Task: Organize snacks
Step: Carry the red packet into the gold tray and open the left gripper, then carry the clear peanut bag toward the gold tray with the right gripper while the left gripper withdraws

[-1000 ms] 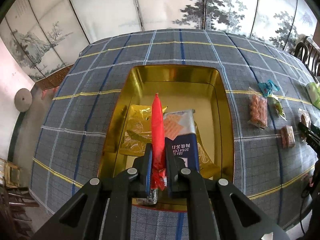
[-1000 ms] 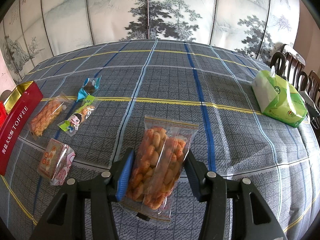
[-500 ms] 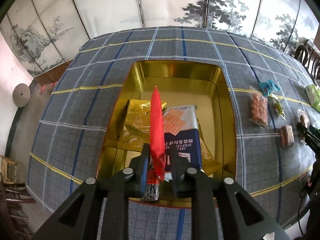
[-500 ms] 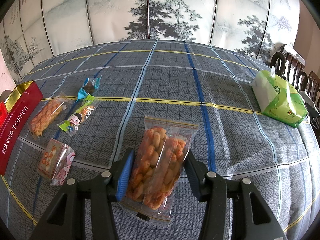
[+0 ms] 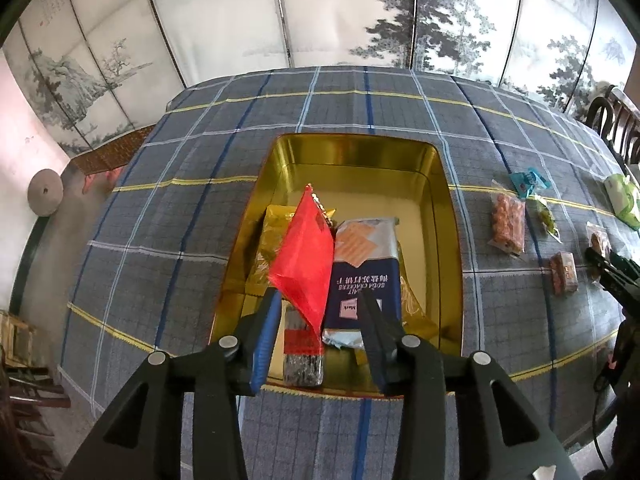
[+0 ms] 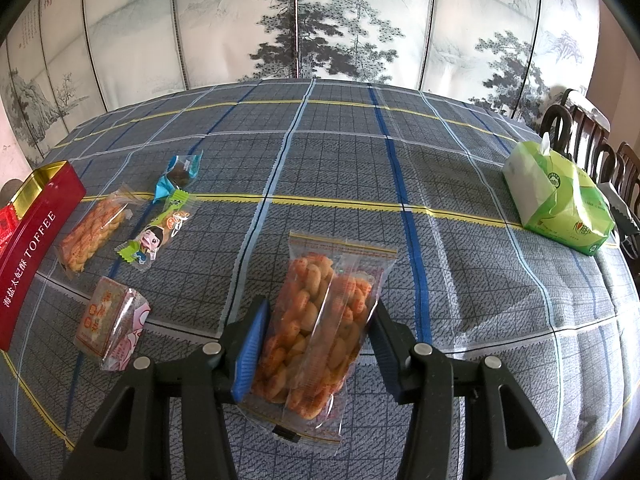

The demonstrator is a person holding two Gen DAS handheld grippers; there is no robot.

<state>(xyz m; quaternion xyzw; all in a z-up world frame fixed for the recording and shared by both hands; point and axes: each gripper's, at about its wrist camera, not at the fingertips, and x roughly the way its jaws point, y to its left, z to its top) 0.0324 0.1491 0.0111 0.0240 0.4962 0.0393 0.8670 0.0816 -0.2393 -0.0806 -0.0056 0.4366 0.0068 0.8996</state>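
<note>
The red packet (image 5: 306,256) is being released over the gold tin (image 5: 444,184), the left gripper (image 5: 320,320) jaws spread open. A clear bag of orange snacks (image 6: 320,328) is clamped in the right gripper (image 6: 316,340), presumably for the tin next.

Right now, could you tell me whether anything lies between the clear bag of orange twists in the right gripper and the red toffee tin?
Yes. Between the clear bag of orange twists and the red toffee tin, four small wrapped snacks lie on the tablecloth, the pink-wrapped cake nearest. Lifted over them, the path looks open.
</note>
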